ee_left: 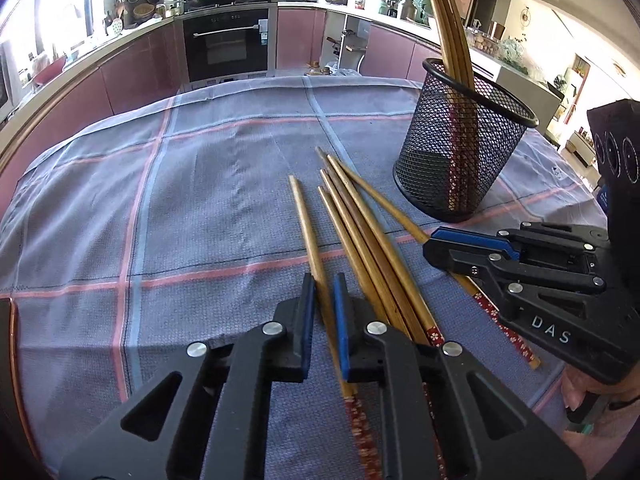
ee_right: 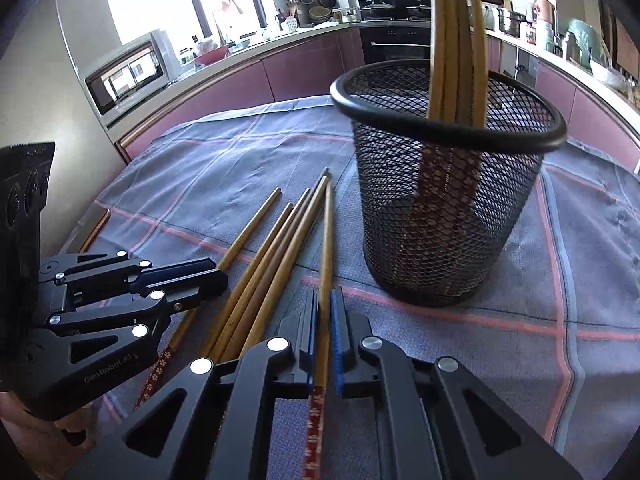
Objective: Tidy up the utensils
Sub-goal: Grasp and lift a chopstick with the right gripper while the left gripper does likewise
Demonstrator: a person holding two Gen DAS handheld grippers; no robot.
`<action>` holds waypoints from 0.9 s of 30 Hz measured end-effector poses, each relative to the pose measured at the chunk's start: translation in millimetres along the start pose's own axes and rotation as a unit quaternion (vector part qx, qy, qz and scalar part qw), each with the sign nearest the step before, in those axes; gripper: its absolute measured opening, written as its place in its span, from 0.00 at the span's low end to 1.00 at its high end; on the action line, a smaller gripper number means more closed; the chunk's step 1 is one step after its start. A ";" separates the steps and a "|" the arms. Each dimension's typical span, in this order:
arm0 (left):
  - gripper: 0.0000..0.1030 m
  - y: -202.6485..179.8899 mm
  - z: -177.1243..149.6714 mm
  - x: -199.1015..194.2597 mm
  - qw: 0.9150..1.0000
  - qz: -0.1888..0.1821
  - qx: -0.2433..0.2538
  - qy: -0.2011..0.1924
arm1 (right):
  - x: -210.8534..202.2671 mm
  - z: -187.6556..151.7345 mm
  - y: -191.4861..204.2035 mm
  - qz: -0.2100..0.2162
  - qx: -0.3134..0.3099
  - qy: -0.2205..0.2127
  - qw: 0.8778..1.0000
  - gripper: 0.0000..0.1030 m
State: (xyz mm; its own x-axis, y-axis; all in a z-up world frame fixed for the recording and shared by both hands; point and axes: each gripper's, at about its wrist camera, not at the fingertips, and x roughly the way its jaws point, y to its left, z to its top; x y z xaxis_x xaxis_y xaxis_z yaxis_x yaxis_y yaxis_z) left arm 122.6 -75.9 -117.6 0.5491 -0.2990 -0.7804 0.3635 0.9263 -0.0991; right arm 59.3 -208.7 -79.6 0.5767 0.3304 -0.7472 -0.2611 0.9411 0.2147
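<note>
While the left gripper [ee_left: 324,312] straddles one chopstick [ee_left: 306,232] without pinching, the right gripper [ee_right: 325,332] clamps another chopstick [ee_right: 326,248]; the mesh holder [ee_right: 444,184] stands at one o'clock.

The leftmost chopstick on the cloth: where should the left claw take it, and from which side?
Take the leftmost chopstick on its bare wooden shaft just ahead of the red patterned handle, coming from above with one finger on each side. It lies flat on the cloth and apart from the bundle, so there is room. The left claw already straddles it there.
</note>
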 end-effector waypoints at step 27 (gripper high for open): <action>0.12 -6.4 -1.9 2.1 0.999 -0.033 0.038 0.022 | 1.8 -1.5 22.7 0.027 -0.056 0.017 0.998 0.07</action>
State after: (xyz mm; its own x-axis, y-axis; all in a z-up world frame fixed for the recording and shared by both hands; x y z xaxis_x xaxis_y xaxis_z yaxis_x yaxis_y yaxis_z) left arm 120.0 -82.1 -119.8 0.4891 -0.3459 -0.8007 0.4542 0.8847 -0.1047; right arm 53.2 -186.9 -77.1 0.5326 0.3762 -0.7582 -0.3773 0.9074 0.1851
